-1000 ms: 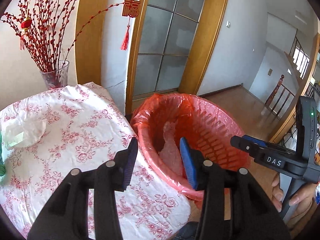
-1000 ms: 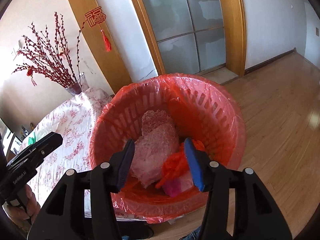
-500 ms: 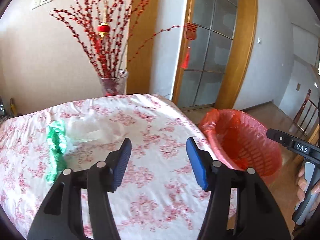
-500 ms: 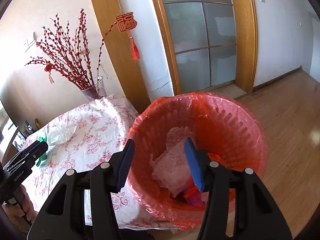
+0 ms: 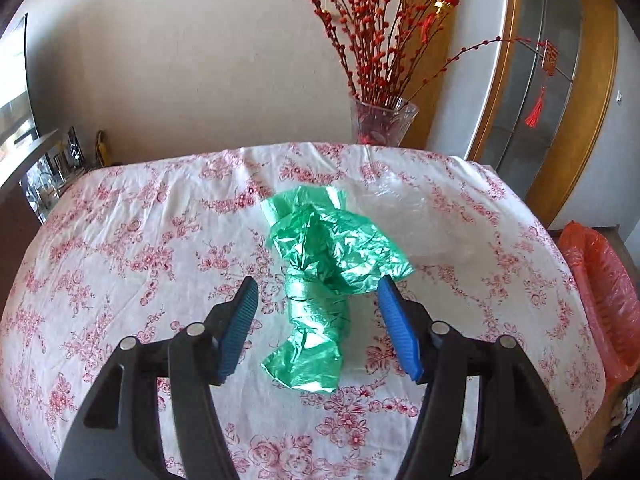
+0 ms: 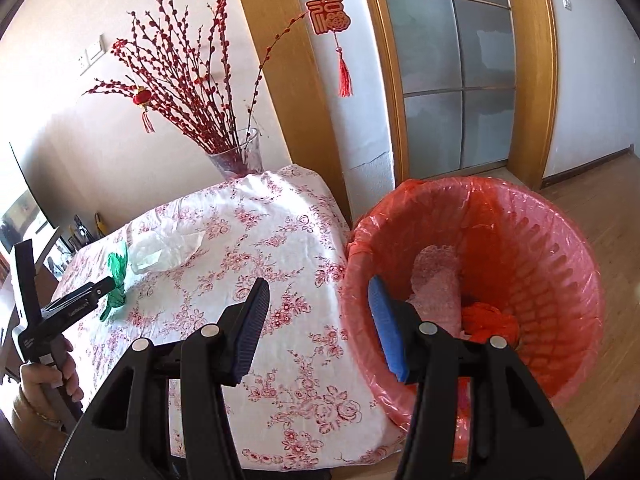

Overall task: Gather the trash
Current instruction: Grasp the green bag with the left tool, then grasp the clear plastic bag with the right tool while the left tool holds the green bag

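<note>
Left gripper jaws apart, straddling green bag mid-table. Right gripper apart, empty, near bin. Bag judged light, soft, slippery: pinch the twisted neck.

Black claw, blue ribbed pads, silver screws.

Home, floral tablecloth, vase (festive branches)

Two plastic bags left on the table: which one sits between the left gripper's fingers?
The green crumpled bag, lying between the open left gripper fingers. The clear bag lies farther back to its right, toward the vase.
</note>
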Available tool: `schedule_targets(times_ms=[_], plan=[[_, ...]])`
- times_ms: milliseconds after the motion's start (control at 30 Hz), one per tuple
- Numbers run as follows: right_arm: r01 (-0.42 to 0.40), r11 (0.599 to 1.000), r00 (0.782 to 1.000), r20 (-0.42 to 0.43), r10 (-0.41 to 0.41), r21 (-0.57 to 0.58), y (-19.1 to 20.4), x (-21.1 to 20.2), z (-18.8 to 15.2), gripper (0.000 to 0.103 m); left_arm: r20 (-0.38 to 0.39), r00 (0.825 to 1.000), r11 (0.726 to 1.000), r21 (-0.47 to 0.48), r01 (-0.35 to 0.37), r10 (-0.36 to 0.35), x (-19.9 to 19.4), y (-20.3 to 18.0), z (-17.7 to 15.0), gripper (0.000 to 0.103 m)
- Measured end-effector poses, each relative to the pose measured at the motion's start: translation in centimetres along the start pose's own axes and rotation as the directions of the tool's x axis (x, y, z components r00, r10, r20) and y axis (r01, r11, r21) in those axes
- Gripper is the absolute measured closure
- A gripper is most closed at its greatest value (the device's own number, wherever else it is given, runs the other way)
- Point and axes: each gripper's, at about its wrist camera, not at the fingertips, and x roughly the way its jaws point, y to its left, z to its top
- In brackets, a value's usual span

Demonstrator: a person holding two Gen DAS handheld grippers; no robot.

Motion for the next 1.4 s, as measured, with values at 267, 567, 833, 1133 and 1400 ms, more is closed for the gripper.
schedule_targets(times_ms=[267, 567, 833, 1133, 1400], plan=[[-0.019, 0.999, 1.0, -0.021, 0.018, -0.032, 1.9, 1.0, 0.0, 0.05, -0.091, 0.996, 0.999, -0.033, 0.009, -0.012, 2.8, 0.8, -0.1, 0.066], [-0.084, 0.993, 0.996, -0.047, 0.081, -0.081, 5.9, 3.1, 0.3, 0.05, -0.046, 0.999, 0.998, -0.058, -0.011, 0.008, 0.9, 4.0, -0.1, 0.074], [-0.208, 0.967, 0.975, -0.103, 0.194, -0.146, 14.5, 8.2, 1.2, 0.05, 0.022, 0.994, 0.988, -0.111, -0.104, 0.107, -1.4, 10.1, 0.9, 0.074], [-0.238, 0.954, 0.965, -0.156, 0.21, -0.183, 22.5, 14.2, 1.5, 0.05, 0.057, 0.986, 0.971, -0.19, -0.142, 0.156, -3.0, 14.8, 1.4, 0.074], [-0.175, 0.953, 0.964, -0.239, 0.115, -0.247, 24.8, 18.5, 0.1, 0.071, 0.065, 0.986, 0.974, -0.179, -0.138, 0.151, -3.1, 15.1, 1.5, 0.074]])
